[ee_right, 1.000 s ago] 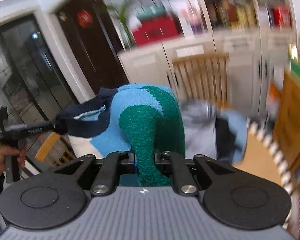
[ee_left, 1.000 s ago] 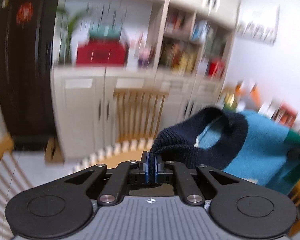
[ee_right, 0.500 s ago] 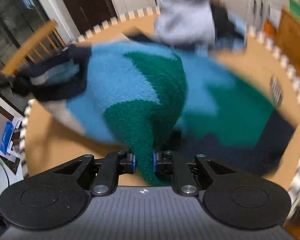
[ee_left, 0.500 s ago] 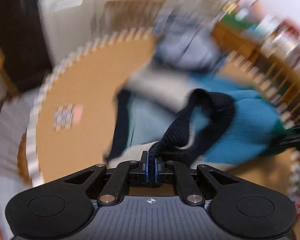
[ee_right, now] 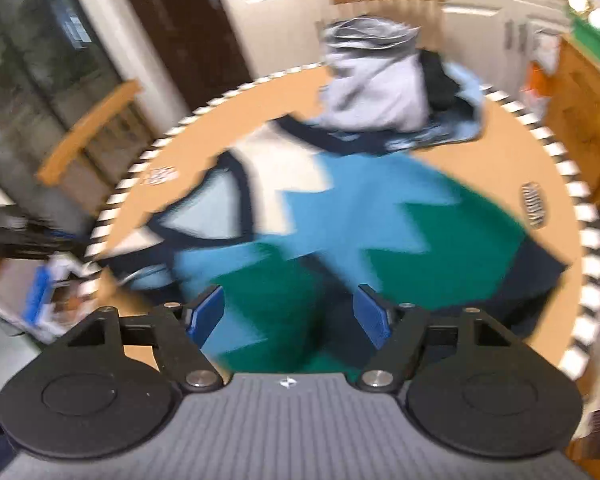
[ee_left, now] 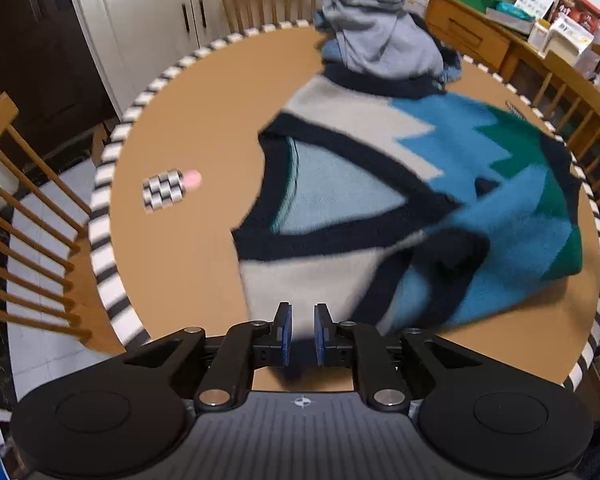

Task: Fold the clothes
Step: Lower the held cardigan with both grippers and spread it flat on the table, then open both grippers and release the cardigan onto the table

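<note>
A knitted sweater (ee_left: 380,184) in cream, blue and green with navy trim lies spread on the round brown table (ee_left: 204,128), V-neck toward the left. One blue and green sleeve lies folded over its near right part. My left gripper (ee_left: 300,320) hovers at the sweater's near cream edge, slightly open, pads apart with nothing pinched. In the right wrist view my right gripper (ee_right: 288,304) stands wide open just above the green part of the sweater (ee_right: 340,208), holding nothing.
A heap of grey and blue clothes (ee_left: 380,40) sits at the table's far side, touching the sweater. A small checkered tag (ee_left: 165,195) lies on the left. Wooden chairs (ee_left: 24,216) ring the table; a cluttered sideboard (ee_left: 468,36) stands at right.
Both grippers brought the sweater down from the air onto the table and let go. The left pads parted slightly; the right jaws opened wide.
</note>
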